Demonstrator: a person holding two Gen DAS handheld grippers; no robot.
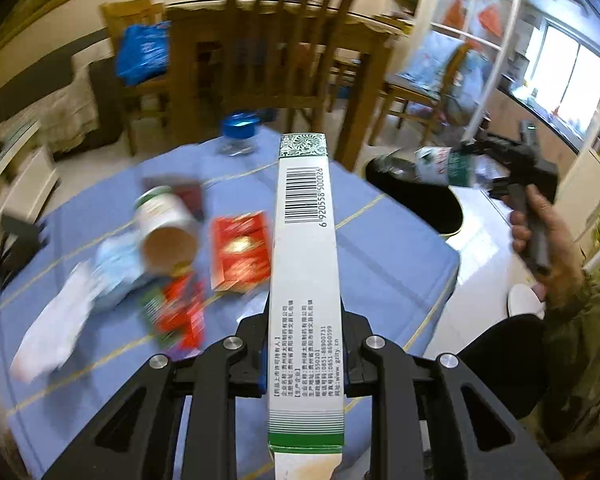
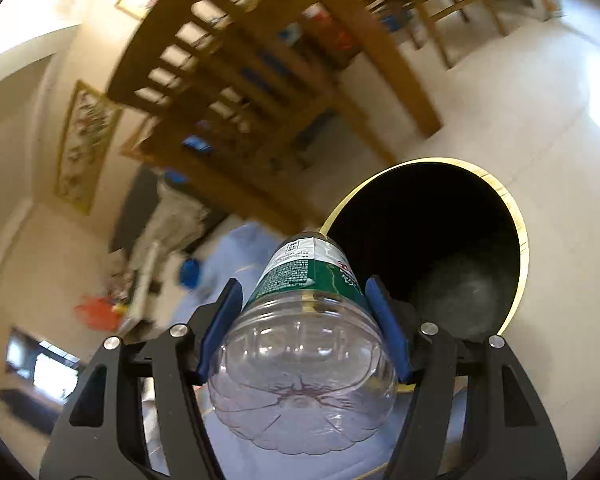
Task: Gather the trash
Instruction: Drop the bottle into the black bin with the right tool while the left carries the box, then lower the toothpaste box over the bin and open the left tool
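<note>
A big round table (image 1: pixel 400 264) with a blue cloth fills most of the left wrist view, and wooden chairs (image 1: pixel 284 40) stand behind it. Just past the table's edge, on the pale floor, sits a dark round bin (image 2: pixel 500 208) with a light rim, and its mouth is wide open. Trash lies spread on the cloth: a white tub (image 1: pixel 166 228) on its side, a red packet (image 1: pixel 242 250), some white paper (image 1: pixel 52 340), a red and green wrapper (image 1: pixel 176 312), and a blue-lidded jar (image 1: pixel 240 132) at the far side. The right gripper (image 2: pixel 304 320) is clenched around a clear plastic bottle (image 2: pixel 300 368) with a green label, and its blue pads (image 2: pixel 384 328) press on both sides of the bottle. The bottle points toward the bin, at its near rim. The left gripper (image 1: pixel 306 344) squeezes a long thin white box (image 1: pixel 306 264) with a barcode, which sticks out over the table. What could go wrong? The bottle is round, smooth and bendy, so it might slip or pop out of the pads and roll away on the floor. If it is let go too soon, it could hit the rim and bounce off. The long box is held near one end, so it could swing and knock the tub or packet off the table.
</note>
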